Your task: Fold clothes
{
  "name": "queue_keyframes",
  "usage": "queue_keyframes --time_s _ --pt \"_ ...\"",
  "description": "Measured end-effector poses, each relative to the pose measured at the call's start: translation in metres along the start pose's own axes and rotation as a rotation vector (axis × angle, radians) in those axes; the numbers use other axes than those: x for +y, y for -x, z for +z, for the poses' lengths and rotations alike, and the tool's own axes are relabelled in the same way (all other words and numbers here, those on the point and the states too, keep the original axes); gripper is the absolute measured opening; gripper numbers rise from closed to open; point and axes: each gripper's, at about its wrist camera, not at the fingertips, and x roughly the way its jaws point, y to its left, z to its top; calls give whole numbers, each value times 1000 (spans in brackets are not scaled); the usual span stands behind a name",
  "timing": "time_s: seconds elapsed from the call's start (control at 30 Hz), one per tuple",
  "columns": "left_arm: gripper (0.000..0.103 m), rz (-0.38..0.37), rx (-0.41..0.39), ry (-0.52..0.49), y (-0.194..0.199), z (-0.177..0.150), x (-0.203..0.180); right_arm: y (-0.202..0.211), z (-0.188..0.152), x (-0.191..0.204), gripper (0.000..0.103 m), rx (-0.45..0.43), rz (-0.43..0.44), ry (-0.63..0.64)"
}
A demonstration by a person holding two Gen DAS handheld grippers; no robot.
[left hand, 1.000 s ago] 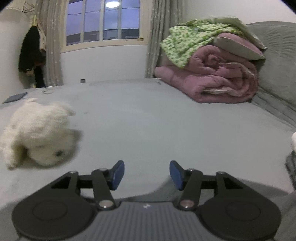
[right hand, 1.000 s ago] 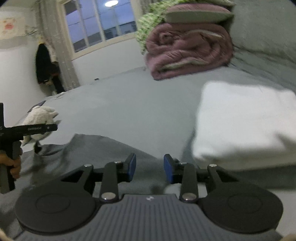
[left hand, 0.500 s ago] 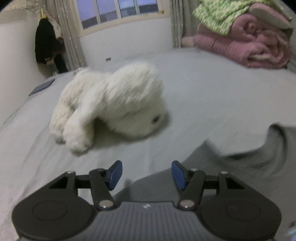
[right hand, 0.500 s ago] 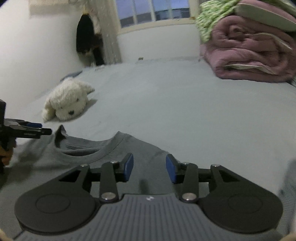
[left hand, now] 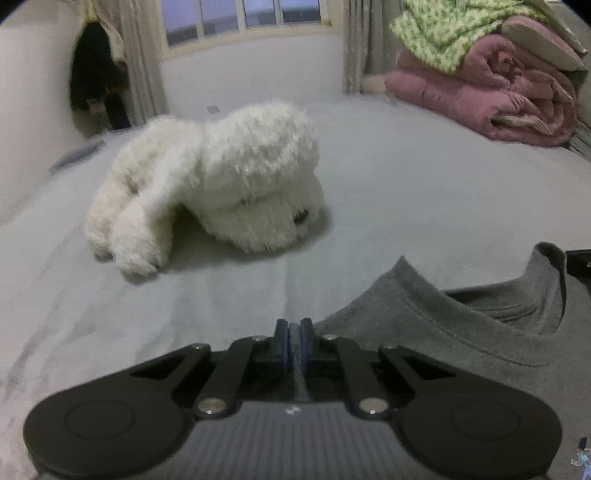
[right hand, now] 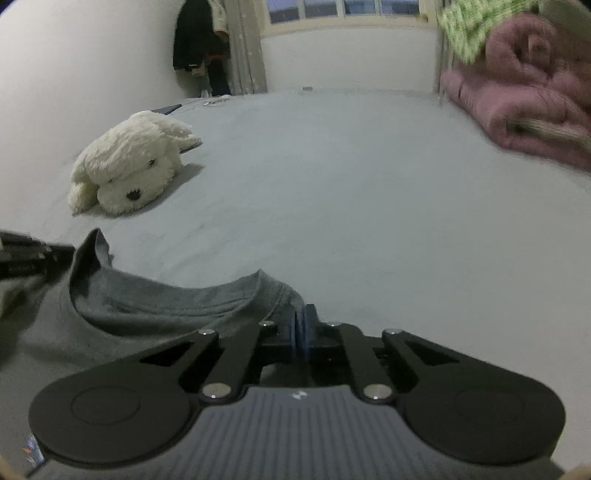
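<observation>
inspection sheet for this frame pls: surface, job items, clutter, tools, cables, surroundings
Surface: grey bedsheet, bare in the middle.
Job's things: dark grey crew-neck T-shirt, collar end lifted at both shoulders.
Clutter: white fluffy plush dog beyond the shirt; pink rolled quilt under a green patterned blanket.
Tools: left tool shut on the shirt edge; right tool shut on the shirt beside the collar; both just closed.
Cables: nothing seen.
Surroundings: window, curtains, dark clothes hanging in the corner.

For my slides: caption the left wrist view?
Left claw pinches grey shirt beside white plush dog on the bed.
</observation>
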Motion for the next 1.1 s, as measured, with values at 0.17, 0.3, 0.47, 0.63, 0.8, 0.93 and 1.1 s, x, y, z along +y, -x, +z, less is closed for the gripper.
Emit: queue_keyframes --time_s 0.17,0.3,0.47,0.63,0.8,0.93,1.1 --pt "6 111 -172 106 26 -9 10 29 -10 18 3 -186 -108 98" --pt "6 145 -117 70 3 -9 5 10 -10 21 3 -118 -157 150" --pt "7 168 -20 53 -23 -3 1 -11 -9 18 4 -20 -174 150" --pt "37 145 -57 128 0 -3 11 1 -2 18 33 -25 -189 96" --pt "47 112 -94 208 45 -11 23 38 1 24 37 -45 -170 44" --pt "51 67 -87 248 73 -23 28 66 -5 31 41 -35 -135 -16" --pt "51 -40 -63 246 98 -59 19 86 -30 47 41 16 -103 -46"
